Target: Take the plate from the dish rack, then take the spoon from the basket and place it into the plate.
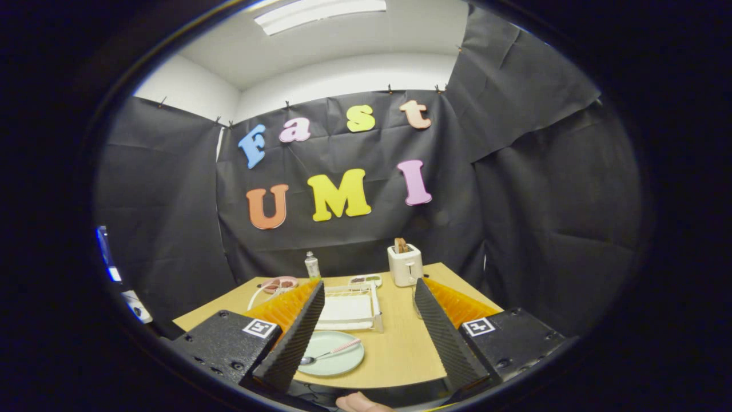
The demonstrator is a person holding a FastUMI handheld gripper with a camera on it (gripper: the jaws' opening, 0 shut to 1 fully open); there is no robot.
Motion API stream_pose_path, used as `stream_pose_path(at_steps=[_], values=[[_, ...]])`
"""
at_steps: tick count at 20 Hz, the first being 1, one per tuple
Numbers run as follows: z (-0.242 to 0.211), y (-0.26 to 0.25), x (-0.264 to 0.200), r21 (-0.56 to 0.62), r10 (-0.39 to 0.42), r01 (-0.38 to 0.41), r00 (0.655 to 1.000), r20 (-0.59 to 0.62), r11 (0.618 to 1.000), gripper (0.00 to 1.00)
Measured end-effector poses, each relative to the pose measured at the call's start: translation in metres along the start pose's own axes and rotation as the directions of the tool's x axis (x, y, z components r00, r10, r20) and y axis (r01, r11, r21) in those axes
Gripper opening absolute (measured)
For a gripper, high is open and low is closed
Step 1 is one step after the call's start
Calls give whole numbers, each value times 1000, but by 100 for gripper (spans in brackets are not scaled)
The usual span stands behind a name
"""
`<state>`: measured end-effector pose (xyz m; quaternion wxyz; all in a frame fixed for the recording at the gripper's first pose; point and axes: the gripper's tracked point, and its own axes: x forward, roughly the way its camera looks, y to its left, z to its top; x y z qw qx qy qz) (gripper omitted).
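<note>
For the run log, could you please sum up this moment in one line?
tool: open, empty | spoon: lying in plate | plate: on table, before dish rack | task: looks done

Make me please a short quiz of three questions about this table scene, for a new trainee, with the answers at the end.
1. True or false: the spoon already lies in the plate.
2. Which thing stands just beyond the plate, between the fingers? A) the dish rack B) the toaster C) the bottle
3. Fill in: the gripper is ____ and holds nothing.

Key:
1. True. The spoon rests in the plate with its bowl toward the left finger.
2. A. The toaster and the bottle stand farther back on the table.
3. Open. The fingers stand wide apart, with the plate low between them.
</note>
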<state>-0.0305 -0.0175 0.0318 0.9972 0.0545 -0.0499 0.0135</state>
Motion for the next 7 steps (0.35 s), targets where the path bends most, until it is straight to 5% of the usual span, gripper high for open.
stream_pose_path(at_steps=[7], values=[[-4, 4, 1, -21, 4, -4, 1000, -3, 1000, 100]])
